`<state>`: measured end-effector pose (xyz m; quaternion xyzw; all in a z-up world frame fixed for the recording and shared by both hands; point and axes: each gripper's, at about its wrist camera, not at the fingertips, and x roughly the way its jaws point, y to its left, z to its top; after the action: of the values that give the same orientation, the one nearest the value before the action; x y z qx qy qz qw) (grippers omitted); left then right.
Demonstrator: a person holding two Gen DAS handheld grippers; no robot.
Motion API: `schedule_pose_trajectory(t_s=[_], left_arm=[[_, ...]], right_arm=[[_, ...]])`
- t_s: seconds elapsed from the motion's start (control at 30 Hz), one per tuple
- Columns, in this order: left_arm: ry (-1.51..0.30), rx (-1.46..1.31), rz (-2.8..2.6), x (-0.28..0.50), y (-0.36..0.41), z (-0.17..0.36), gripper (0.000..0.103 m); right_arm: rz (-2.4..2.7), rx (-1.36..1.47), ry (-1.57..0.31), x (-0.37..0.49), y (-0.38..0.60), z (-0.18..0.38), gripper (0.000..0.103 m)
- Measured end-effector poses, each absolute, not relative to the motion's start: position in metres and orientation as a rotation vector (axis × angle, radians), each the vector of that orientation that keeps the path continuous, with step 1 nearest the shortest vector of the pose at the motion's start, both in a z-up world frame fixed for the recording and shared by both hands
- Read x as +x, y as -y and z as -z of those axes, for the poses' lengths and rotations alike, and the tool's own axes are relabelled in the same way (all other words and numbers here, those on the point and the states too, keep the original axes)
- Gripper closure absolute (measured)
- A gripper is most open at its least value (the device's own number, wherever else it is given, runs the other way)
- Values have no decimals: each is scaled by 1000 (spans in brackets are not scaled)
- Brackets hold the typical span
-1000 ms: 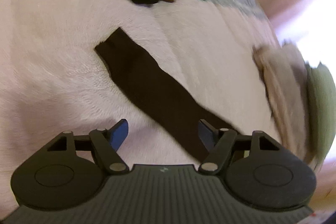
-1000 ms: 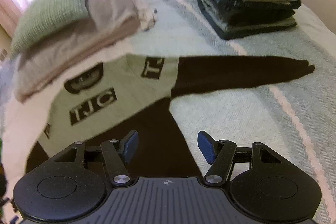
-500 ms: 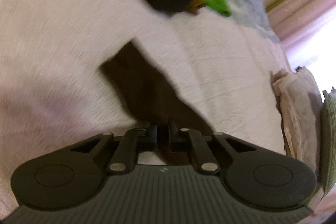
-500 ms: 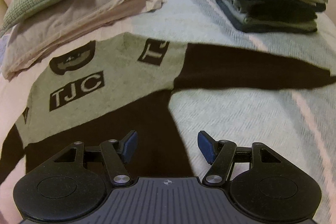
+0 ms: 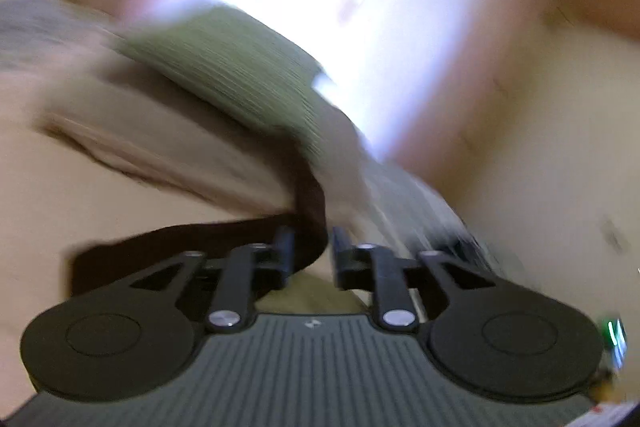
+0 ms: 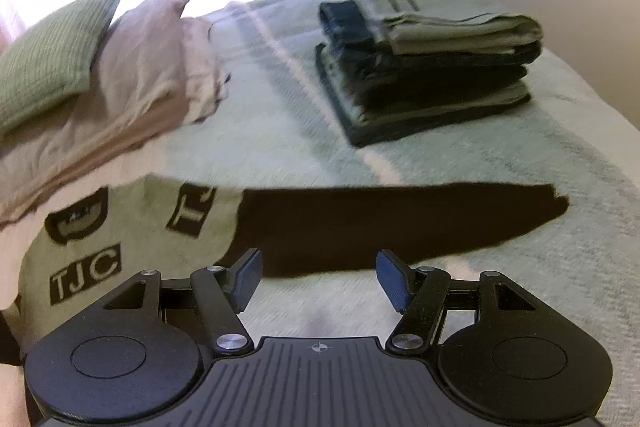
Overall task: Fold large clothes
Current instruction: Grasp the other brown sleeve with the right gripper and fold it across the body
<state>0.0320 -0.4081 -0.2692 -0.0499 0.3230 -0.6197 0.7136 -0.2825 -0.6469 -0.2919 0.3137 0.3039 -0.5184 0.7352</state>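
in the left wrist view, heavily smeared by motion, the left gripper is clenched on a dark sleeve of the sweater, the black cloth pinched between its fingers and trailing off to the left in a limp band; beyond it lie a green pillow and a pale pillow, with a bright window behind. the band sags and bends as it hangs, so the knit looks soft and light, likely to drape and slide rather than hold a crease, and a pinch near the cuff seems the sensible place to carry it. in the right wrist view the right gripper is released, its blue pads spread wide and holding nothing, hovering just above the bed. the sweater lies flat on the blanket, its grey-green chest with "tjc" lettering at left, and the other black sleeve stretched out to the right. a stack of folded clothes sits well apart, farther back. that sleeve's cuff looks the natural hold.
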Motion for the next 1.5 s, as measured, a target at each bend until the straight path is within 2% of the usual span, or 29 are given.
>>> schedule_pose_trajectory(t_s=[0.13,0.23,0.3,0.4,0.53,0.77,0.8,0.83,0.87,1.03,1.13,1.2,1.23,1.37,1.43,1.5], left_arm=[[-820,169,1303,-4,422,329,69],[-939,293,1149,8,402,376,71],[-947,368,1055,27,389,395,71],[-929,412,959,55,376,409,71],[-930,406,847,98,372,414,71],[-979,289,803,128,364,414,70],[-985,282,808,128,364,415,70],[-989,278,813,128,367,416,70],[-990,277,820,128,369,418,70],[-970,318,862,121,376,421,71],[-960,362,877,119,383,424,71],[-951,388,883,117,390,424,72],[-945,392,894,115,391,422,72],[-938,423,903,110,389,420,72],[-961,429,879,111,385,421,72],[-981,415,851,114,378,421,72]], right_arm=[[1104,733,-683,-290,654,299,42],[1007,796,-684,-283,655,313,42],[924,873,-649,-271,658,325,43],[817,949,-581,-244,663,343,43],[693,1068,-506,-207,680,375,56],[674,1267,-502,-165,695,442,61],[675,1286,-492,-161,696,450,65],[676,1291,-479,-158,697,454,86],[689,1273,-477,-155,696,455,102],[694,991,-393,-163,669,416,103],[775,914,-527,-161,664,426,103],[791,964,-630,-158,674,443,100],[780,990,-621,-162,677,442,99],[814,1088,-473,-217,676,424,75],[896,1151,-431,-255,678,425,67],[1007,1217,-382,-307,681,432,67]])
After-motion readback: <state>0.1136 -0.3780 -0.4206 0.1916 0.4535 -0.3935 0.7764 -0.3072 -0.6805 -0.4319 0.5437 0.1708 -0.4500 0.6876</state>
